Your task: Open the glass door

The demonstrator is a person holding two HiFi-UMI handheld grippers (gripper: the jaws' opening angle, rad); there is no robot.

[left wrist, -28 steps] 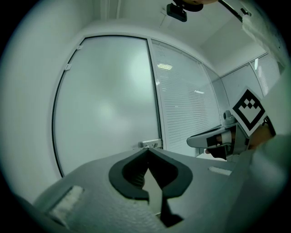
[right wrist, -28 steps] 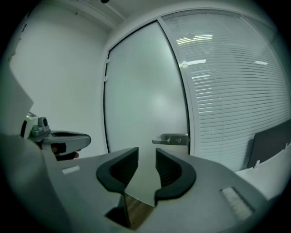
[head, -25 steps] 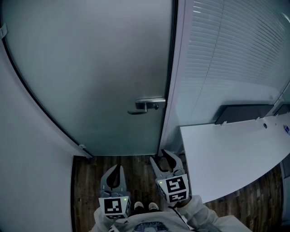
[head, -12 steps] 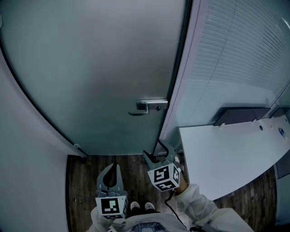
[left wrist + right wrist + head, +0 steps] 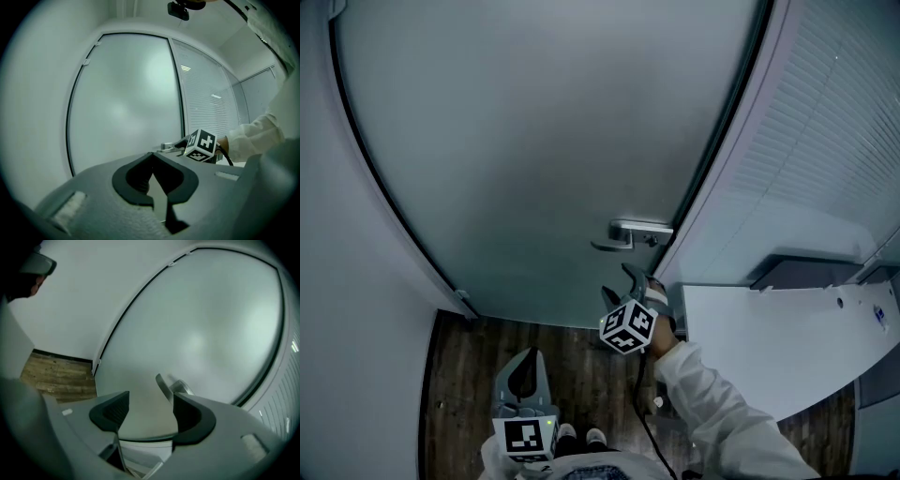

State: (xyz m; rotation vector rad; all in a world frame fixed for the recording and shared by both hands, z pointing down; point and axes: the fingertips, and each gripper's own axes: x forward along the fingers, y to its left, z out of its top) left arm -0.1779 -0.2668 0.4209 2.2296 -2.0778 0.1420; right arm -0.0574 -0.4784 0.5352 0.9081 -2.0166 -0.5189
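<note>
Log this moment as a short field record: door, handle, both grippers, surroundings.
door: frosted glass door, closed
handle: lever handle, level, untouched
right: right gripper open, fingers have just been opening, nothing between them; short of the handle, not touching
left: left gripper shut, empty, held back near the body
surroundings: white desk right of the door; wood floor below

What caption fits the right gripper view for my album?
Right tool, jaws just opened with nothing between them, aims at the lever handle on the frosted glass door.
</note>
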